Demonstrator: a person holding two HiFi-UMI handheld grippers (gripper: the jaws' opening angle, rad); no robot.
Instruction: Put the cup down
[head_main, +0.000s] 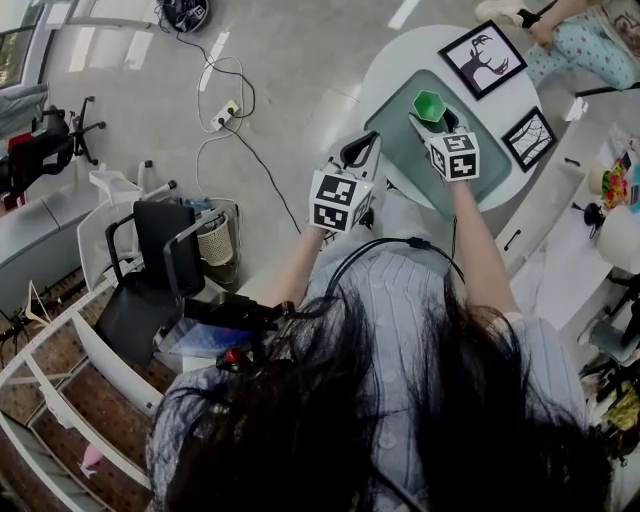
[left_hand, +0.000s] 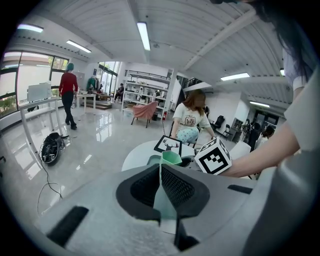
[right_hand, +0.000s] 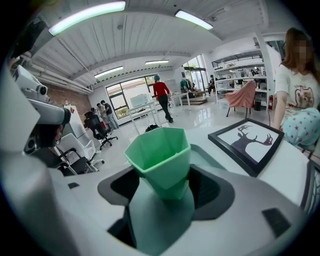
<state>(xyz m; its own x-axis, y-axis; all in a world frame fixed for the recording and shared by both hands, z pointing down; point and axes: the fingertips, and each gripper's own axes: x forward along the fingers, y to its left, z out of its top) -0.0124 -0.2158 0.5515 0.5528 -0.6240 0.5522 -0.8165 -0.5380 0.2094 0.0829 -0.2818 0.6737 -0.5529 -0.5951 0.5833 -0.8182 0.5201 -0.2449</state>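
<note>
A tray (head_main: 490, 180) is set on the near half of the table (head_main: 400, 60), reaching toward its near edge. A larger framed picture (head_main: 483, 58) is laid at the table's far edge, behind the tray. A smaller framed picture (head_main: 529, 138) is laid at the right edge, just beside the tray. The cup (head_main: 429, 105) is held between the jaws of the right gripper (head_main: 428, 120), over the tray's far left corner. The left gripper (head_main: 368, 145) is held left of it, by the table's near left edge.

The cup (right_hand: 159, 157) hides its base between the fingers (right_hand: 216, 190) of the right gripper (right_hand: 165, 186) (rim and walls show).
</note>
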